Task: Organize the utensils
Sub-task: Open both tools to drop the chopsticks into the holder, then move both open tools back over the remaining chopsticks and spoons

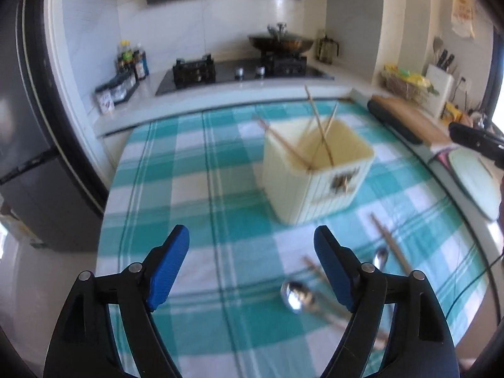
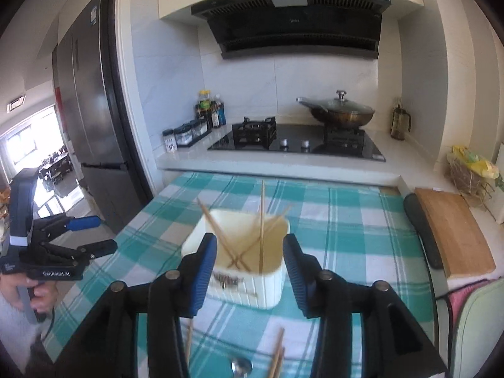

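On the far left stands a dark fridge (image 2: pixel 91 100), and beside it a row of spice jars (image 2: pixel 186 134) and sauce bottles (image 2: pixel 209 108) on the pale counter. The left gripper (image 1: pixel 252 263) hangs over the near part of a table covered with a green and white checked cloth (image 1: pixel 189 170); its blue pads (image 1: pixel 168 272) are spread wide with nothing between them. In the right wrist view a hand (image 2: pixel 19 289) holds this same tool at the left edge.

Far in the middle sits a black stove (image 2: pixel 296 140) under a dark hood (image 2: pixel 293 22), with a lidded pan (image 2: pixel 341 111) on its right burner.

On the cloth stands a cream box (image 1: pixel 318 170) with several chopsticks (image 1: pixel 318 129) leaning inside it. The right gripper (image 2: pixel 250 272) hovers just near of the box, its jaws partly apart and empty.

To the right on the near cloth lie two spoons (image 1: pixel 296 296) and loose chopsticks (image 1: pixel 390 241), close together.

On the right side rest a wooden cutting board (image 2: pixel 453 230), a basket (image 2: pixel 469 173) with yellow packets and a knife block (image 1: pixel 439 86).
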The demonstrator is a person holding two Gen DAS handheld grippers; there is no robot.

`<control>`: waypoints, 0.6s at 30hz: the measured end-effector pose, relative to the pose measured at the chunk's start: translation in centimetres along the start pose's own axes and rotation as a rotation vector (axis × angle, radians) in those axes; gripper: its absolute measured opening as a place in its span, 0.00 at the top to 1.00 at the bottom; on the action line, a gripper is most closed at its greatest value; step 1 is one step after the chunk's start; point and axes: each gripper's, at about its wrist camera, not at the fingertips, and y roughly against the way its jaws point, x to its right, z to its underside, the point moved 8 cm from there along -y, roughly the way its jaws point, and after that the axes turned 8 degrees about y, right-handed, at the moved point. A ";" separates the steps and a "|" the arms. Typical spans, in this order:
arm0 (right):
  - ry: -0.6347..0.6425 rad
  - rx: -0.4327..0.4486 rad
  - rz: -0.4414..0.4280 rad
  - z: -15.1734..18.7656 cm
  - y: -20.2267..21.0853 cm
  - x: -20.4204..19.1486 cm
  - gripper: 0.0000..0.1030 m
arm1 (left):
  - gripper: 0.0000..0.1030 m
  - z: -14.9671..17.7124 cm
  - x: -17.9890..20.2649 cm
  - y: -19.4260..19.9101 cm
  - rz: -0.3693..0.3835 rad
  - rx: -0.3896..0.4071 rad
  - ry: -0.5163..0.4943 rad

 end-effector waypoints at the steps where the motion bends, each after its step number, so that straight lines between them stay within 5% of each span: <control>1: 0.002 -0.038 -0.015 2.1 0.5 0.0 0.57 | 0.20 3.1 -1.1 -0.5 -0.014 -0.052 0.019; 5: 0.059 -0.184 0.063 12.3 2.1 0.6 0.57 | 0.20 13.2 -4.1 -2.5 -0.076 -0.199 0.160; 8: 0.019 -0.275 0.179 19.9 3.1 1.8 0.57 | 0.20 17.5 -4.6 -3.2 -0.102 -0.221 0.253; 13: -0.089 -0.374 0.192 26.9 3.7 2.8 0.57 | 0.18 19.0 -3.8 -4.3 -0.151 -0.177 0.278; 18: -0.001 -0.419 0.239 26.6 6.1 3.9 0.57 | 0.14 18.5 -3.0 -5.0 -0.194 -0.135 0.218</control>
